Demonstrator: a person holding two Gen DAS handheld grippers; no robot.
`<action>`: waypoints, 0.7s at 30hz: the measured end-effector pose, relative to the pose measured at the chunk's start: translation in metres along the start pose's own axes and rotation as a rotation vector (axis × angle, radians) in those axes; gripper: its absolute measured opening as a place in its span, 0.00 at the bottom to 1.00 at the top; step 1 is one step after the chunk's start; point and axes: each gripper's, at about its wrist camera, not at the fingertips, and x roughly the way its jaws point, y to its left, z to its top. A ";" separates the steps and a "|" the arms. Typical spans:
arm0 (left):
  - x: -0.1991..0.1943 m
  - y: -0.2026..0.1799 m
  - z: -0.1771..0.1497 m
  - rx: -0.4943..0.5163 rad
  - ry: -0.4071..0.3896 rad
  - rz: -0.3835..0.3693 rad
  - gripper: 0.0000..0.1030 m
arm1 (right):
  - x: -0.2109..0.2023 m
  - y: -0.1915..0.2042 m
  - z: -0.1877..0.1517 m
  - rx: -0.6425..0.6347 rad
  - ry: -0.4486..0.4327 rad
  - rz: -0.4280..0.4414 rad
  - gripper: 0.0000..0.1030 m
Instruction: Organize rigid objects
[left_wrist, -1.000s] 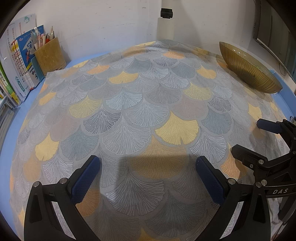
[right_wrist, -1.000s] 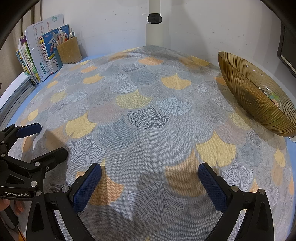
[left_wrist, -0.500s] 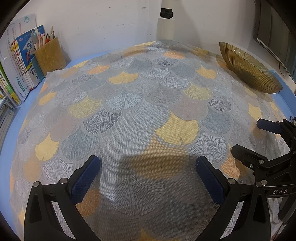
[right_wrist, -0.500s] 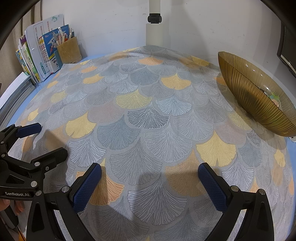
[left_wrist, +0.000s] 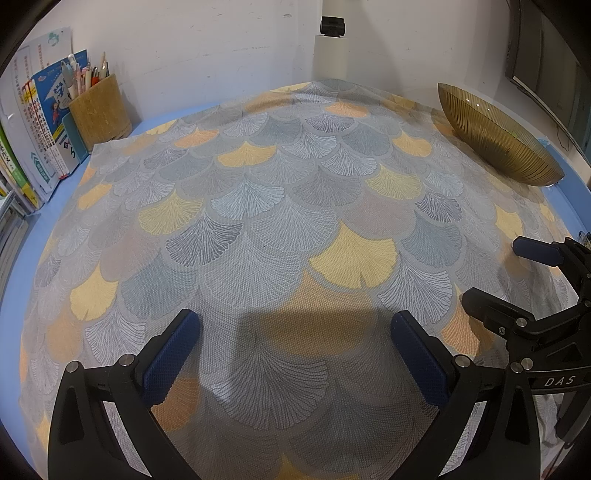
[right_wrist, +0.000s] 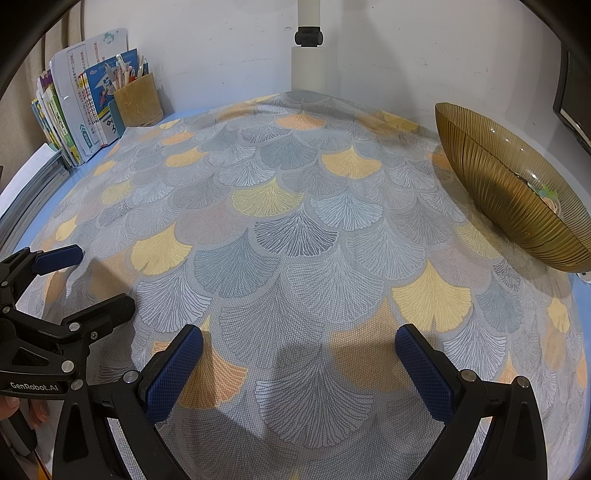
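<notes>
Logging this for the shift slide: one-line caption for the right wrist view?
Open right gripper over the ginkgo-patterned cloth, amber bowl at right, left gripper alongside.

We see a patterned cloth (left_wrist: 280, 229) spread over the table (left_wrist: 22, 258). At the far left, books (left_wrist: 40, 122) stand against the wall, with a pen holder (left_wrist: 99, 110) just to their right. At the far right a bowl (right_wrist: 509, 192) rests on the cloth. A post (right_wrist: 308, 55) stands behind the cloth's far edge.
</notes>
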 end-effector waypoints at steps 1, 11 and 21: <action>0.000 0.000 0.001 0.000 0.000 0.000 1.00 | 0.000 0.000 0.000 0.000 0.000 0.000 1.00; 0.000 0.000 0.001 0.000 0.000 0.000 1.00 | 0.000 0.000 0.000 0.000 0.000 0.000 1.00; 0.000 0.000 -0.001 0.000 0.000 0.000 1.00 | -0.001 0.000 0.001 -0.001 0.000 0.000 1.00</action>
